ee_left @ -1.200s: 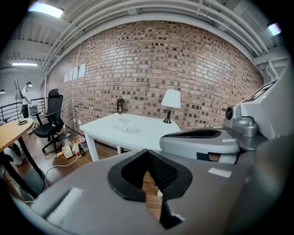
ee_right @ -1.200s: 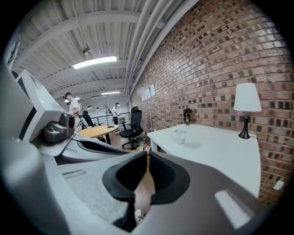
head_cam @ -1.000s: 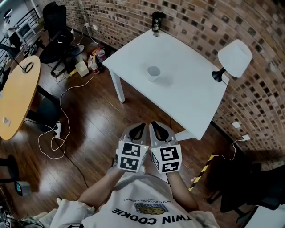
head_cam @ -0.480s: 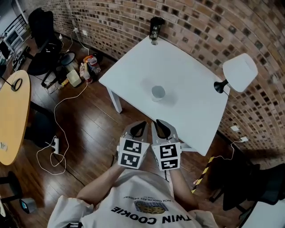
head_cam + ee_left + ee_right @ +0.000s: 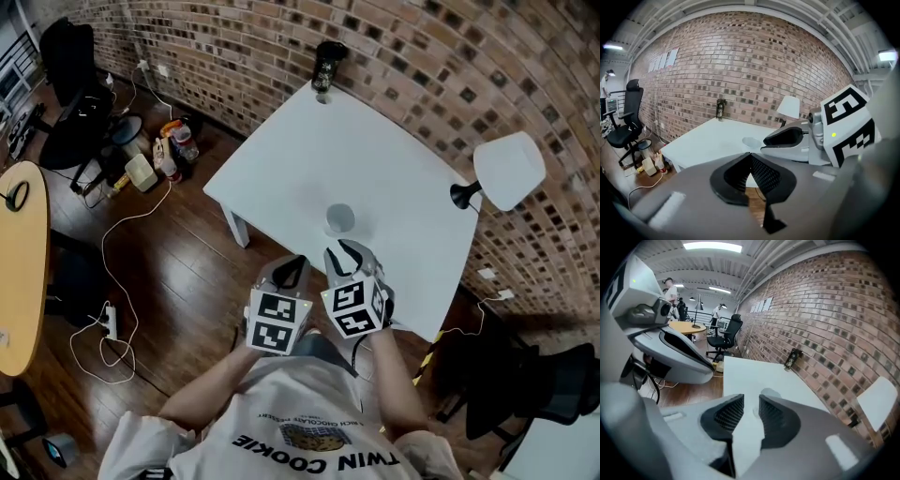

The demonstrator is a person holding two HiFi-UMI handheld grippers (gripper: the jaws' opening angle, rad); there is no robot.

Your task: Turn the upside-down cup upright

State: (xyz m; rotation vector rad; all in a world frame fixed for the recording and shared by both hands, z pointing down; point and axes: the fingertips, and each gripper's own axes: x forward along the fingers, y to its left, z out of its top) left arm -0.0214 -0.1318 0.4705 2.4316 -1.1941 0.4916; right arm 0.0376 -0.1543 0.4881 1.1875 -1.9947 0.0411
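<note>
Just ahead of our right gripper, the small pale round cup stands near the closest edge of the white rectangular table. That gripper's jaws have just been opening to a narrow gap with nothing between them; we judge they need more width to straddle the cup. Our left gripper is closed and empty. Bare tabletop lies beyond, and a white-shaded lamp stands well off to the right.

Printed across the shirt, just behind the left gripper on the wearer's side: "TWIN COOKIE" in white capitals, seen upside down. Over it, a round emblem ringed with smaller lettering, too small to read. On that gripper's marker cube, only black-and-white square codes. Far ahead of the gripper, pale sheets on the brick wall, print illegible.
</note>
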